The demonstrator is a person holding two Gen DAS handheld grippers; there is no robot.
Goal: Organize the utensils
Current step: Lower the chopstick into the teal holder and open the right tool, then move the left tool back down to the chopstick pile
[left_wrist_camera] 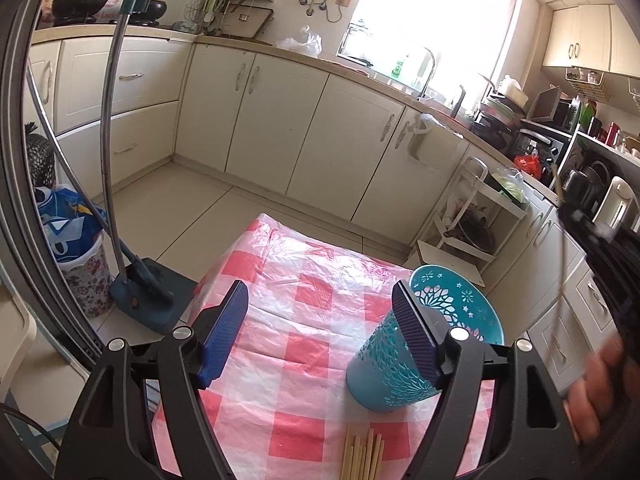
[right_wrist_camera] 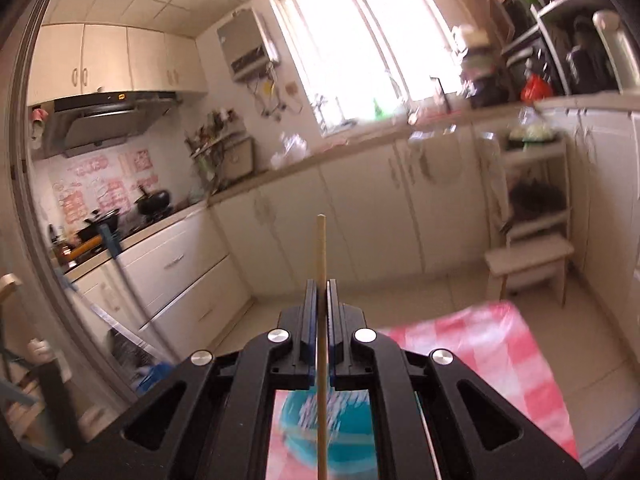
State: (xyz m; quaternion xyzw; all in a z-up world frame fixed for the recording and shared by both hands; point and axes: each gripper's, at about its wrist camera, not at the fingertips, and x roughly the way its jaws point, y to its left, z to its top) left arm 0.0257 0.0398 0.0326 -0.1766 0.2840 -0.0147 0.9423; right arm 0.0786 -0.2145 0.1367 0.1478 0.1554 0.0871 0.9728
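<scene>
My left hand-held gripper (left_wrist_camera: 320, 332) hangs with its blue pads spread wide over the desk (left_wrist_camera: 304, 280) in its pink-and-white checked plastic cover, nothing between them. The teal perforated cylindrical utensil holder (left_wrist_camera: 394, 360) stands just beside the right pad; whether they touch I cannot tell. A bundle of pale wooden chopsticks (left_wrist_camera: 362, 456) lies on the cloth below the holder. My right hand-held gripper (right_wrist_camera: 321, 292) is pressed together, pinching one pale wooden chopstick (right_wrist_camera: 320, 248) that sticks out upward past the fingertips, above the blurred holder.

No text can be read — the red wall decals (right_wrist_camera: 108, 188) are too blurred.
</scene>
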